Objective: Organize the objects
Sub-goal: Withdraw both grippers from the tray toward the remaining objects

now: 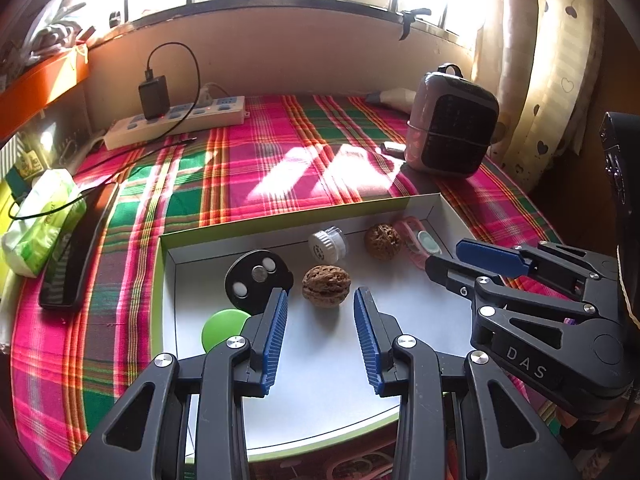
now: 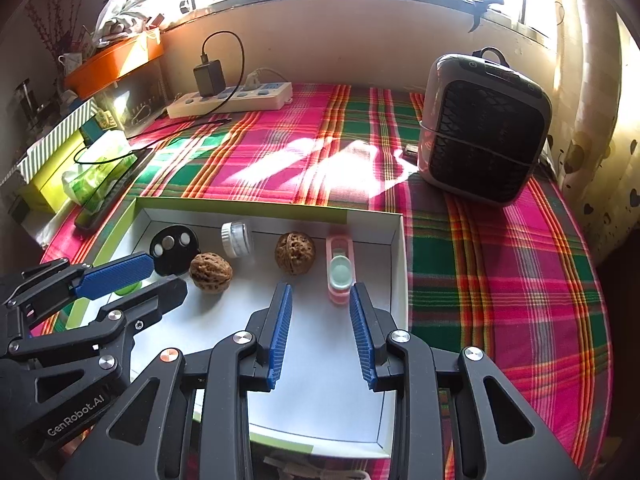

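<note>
My left camera sits on the left hand-held gripper (image 1: 320, 304) and looks forward and down along its two fingers, close over the white tray (image 1: 436, 204). My right camera rides the right hand-held gripper (image 2: 320, 300) the same way, a bit more to the right. Both face the far window wall. Both see the tray, the checked cloth (image 1: 256, 160) and the grey heater (image 2: 484, 128). Each camera also sees the other gripper at its side.
</note>
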`<action>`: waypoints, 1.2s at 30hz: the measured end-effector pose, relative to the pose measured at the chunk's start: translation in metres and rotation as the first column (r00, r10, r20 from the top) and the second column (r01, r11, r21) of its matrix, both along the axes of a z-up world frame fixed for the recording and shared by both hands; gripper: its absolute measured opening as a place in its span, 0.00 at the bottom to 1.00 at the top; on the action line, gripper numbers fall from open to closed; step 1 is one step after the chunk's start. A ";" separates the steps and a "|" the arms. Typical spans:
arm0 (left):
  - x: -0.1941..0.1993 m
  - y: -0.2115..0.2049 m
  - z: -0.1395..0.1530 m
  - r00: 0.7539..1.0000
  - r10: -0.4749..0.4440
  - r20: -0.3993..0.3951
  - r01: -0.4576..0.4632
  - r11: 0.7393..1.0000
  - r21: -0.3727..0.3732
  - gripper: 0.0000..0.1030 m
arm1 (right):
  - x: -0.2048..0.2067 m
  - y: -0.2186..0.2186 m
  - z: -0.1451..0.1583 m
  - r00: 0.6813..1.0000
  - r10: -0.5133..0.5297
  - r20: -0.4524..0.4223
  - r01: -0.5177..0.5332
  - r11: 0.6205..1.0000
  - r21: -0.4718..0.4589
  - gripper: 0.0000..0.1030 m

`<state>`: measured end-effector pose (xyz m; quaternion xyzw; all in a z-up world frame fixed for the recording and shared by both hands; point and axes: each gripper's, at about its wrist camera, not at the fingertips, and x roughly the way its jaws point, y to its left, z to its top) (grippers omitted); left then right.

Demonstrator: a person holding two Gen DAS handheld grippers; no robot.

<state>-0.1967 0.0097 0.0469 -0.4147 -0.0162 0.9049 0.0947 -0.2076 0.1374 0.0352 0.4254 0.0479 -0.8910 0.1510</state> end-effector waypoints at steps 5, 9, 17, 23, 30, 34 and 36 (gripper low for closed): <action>0.012 -0.001 0.002 1.000 0.001 -0.009 -0.001 1.000 -0.003 0.32 | 0.013 -0.001 0.003 1.000 0.005 -0.015 -0.005 1.000 -0.008 0.31; 0.022 -0.002 0.004 1.000 0.006 -0.021 -0.006 1.000 -0.007 0.32 | 0.024 0.002 0.006 1.000 0.004 -0.027 -0.005 1.000 -0.020 0.31; 0.044 -0.004 0.007 0.999 0.020 -0.047 -0.021 0.999 -0.026 0.32 | 0.046 0.009 0.011 0.999 -0.003 -0.048 0.001 0.999 -0.041 0.31; 0.057 -0.009 0.007 0.999 0.023 -0.045 -0.024 1.000 -0.011 0.32 | 0.060 0.010 0.009 0.998 0.000 -0.059 -0.002 0.999 -0.045 0.31; 0.073 -0.026 0.004 0.998 0.051 -0.042 -0.050 0.998 0.032 0.32 | 0.078 0.017 0.009 0.997 0.005 -0.079 -0.010 0.999 -0.054 0.31; 0.082 -0.037 0.001 0.997 0.071 -0.039 -0.068 0.996 0.057 0.32 | 0.087 0.022 0.007 0.997 0.004 -0.079 -0.010 0.998 -0.070 0.36; 0.086 -0.042 -0.001 0.996 0.080 -0.031 -0.078 0.995 0.064 0.32 | 0.091 0.025 0.006 0.997 0.005 -0.080 -0.011 0.997 -0.079 0.36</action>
